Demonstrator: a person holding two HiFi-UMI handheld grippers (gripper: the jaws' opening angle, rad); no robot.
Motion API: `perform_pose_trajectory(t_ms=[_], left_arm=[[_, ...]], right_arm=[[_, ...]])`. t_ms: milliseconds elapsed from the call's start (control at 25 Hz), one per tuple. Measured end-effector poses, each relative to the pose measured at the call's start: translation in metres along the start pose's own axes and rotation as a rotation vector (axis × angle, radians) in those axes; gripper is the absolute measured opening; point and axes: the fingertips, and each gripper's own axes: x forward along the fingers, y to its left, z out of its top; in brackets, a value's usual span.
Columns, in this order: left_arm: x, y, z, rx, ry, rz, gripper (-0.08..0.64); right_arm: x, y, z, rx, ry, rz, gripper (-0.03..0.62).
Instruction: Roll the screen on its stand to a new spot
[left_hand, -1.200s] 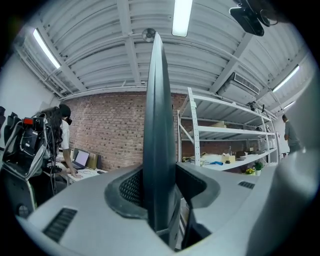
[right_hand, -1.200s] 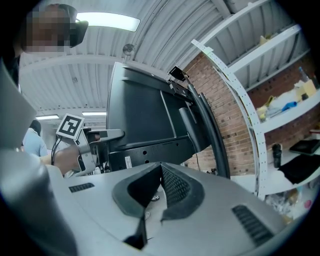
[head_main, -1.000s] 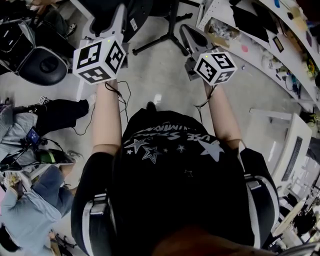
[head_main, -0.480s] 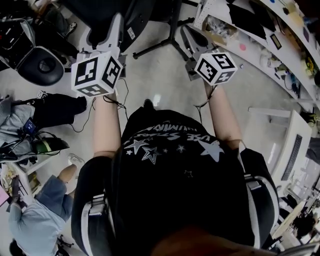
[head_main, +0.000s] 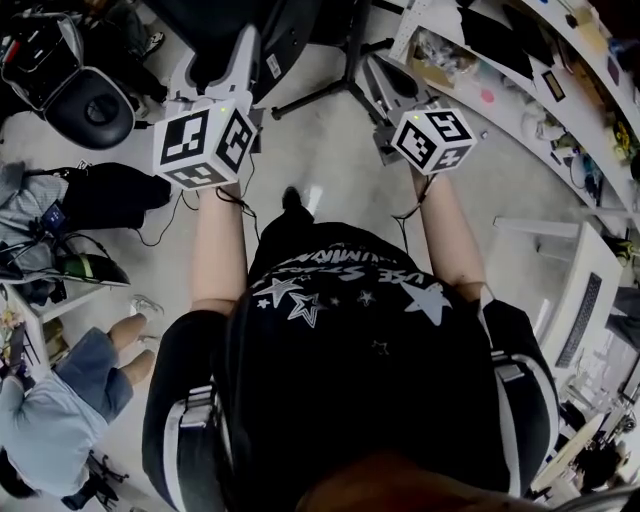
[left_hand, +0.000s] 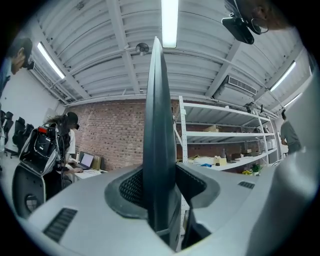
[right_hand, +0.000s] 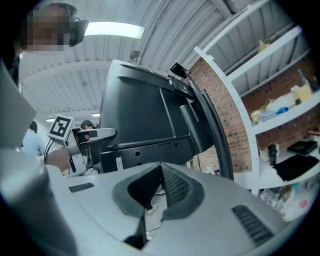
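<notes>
The black screen (head_main: 290, 25) stands on a stand with spread black legs (head_main: 335, 80) just ahead of me. My left gripper (head_main: 245, 45) is shut on the screen's edge, which the left gripper view shows edge-on as a thin dark panel (left_hand: 157, 100) between the pads (left_hand: 132, 187). Beside the stand's post my right gripper (head_main: 378, 72) is near the screen's back. In the right gripper view its jaws (right_hand: 160, 175) meet at the tips with nothing between them. The screen's back (right_hand: 140, 115) fills that view, and the left gripper (right_hand: 95, 135) shows at its far edge.
A black office chair (head_main: 85, 105) stands at the upper left. Below it a seated person stretches black-trousered legs (head_main: 100, 195), and another person in blue (head_main: 60, 420) sits lower left. Long white shelves (head_main: 520, 90) run along the right, with a white cabinet (head_main: 585, 300) nearer.
The floor, chair and seated people at the left have shifted in the head view as I walk with the screen. Both grippers keep their places against the screen.
</notes>
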Motion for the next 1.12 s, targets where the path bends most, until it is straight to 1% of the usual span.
perform_pose_trajectory(t_ms=[160, 320, 720, 880, 1120], left_arm=[[-0.019, -0.024, 0.001, 0.008, -0.005, 0.025, 0.192], [-0.039, -0.054, 0.003, 0.020, -0.014, 0.031, 0.192], [-0.095, -0.103, 0.007, 0.030, -0.011, 0.060, 0.190], [-0.117, -0.115, 0.011, 0.035, -0.018, 0.069, 0.190], [-0.158, -0.113, 0.020, 0.039, -0.031, 0.069, 0.190]], right_arm=[[-0.033, -0.002, -0.009, 0.007, 0.022, 0.017, 0.008], [-0.060, -0.001, -0.012, 0.009, 0.027, 0.042, 0.008], [-0.106, 0.021, -0.032, 0.038, 0.045, 0.099, 0.008], [-0.119, 0.028, -0.036, 0.048, 0.043, 0.107, 0.008], [-0.131, 0.050, -0.042, 0.052, 0.031, 0.096, 0.008]])
